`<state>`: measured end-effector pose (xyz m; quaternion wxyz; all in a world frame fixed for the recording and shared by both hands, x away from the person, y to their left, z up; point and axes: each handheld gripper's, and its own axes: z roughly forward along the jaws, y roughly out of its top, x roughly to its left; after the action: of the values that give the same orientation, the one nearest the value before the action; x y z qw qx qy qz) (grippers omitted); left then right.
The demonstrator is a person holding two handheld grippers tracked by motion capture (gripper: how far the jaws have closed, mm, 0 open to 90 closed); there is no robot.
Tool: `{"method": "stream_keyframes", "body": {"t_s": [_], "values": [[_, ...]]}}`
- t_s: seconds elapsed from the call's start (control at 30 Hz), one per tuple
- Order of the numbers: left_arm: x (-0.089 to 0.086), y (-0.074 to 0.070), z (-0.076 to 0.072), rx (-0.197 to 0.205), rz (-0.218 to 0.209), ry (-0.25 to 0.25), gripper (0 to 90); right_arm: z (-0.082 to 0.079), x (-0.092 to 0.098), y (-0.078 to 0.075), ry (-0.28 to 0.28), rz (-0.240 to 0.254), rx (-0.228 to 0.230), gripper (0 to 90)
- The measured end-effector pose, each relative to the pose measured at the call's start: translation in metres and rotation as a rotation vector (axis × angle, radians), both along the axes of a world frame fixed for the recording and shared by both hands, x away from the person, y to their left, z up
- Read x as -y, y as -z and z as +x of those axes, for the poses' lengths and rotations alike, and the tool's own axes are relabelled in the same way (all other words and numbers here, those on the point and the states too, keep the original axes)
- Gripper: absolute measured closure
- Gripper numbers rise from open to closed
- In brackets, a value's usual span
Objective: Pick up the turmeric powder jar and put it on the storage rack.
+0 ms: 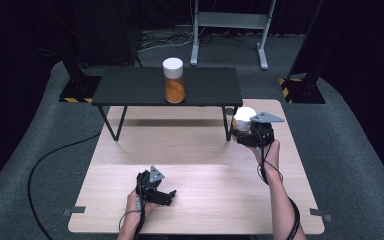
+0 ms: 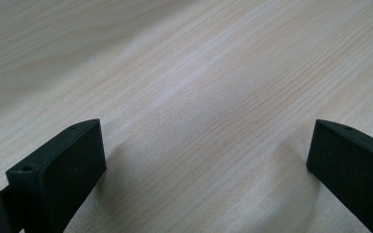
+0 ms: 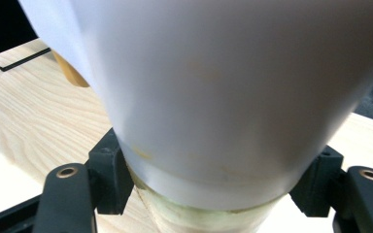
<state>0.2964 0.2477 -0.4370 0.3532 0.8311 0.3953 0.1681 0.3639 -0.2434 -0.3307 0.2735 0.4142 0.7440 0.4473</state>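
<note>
My right gripper (image 1: 243,131) is shut on a jar (image 1: 243,118) with a white lid and orange contents, held just above the wooden table (image 1: 190,150) beside the right front leg of a low black shelf (image 1: 130,87). In the right gripper view the white lid (image 3: 213,82) looms close, and the gripper (image 3: 213,191) clamps the jar just under it, one black pad on each side. A second, similar jar (image 1: 173,80) stands upright on the shelf. My left gripper (image 1: 166,196) rests low over the table's near part, open (image 2: 204,160) with bare wood between its jaws.
The shelf stands on thin black legs (image 1: 111,124) across the far half of the table. Behind the table stands a grey metal frame (image 1: 230,30) on the carpet, flanked by dark stands. A black cable (image 1: 45,165) runs over the floor at the left.
</note>
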Motion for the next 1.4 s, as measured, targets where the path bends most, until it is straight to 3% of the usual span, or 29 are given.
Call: {"method": "stream_keyframes", "body": {"t_s": [1.4], "values": [[0.0, 0.0, 0.0, 0.0, 0.0, 0.0, 0.0, 0.012, 0.005, -0.036, -0.033, 0.005, 0.006, 29.6]]}}
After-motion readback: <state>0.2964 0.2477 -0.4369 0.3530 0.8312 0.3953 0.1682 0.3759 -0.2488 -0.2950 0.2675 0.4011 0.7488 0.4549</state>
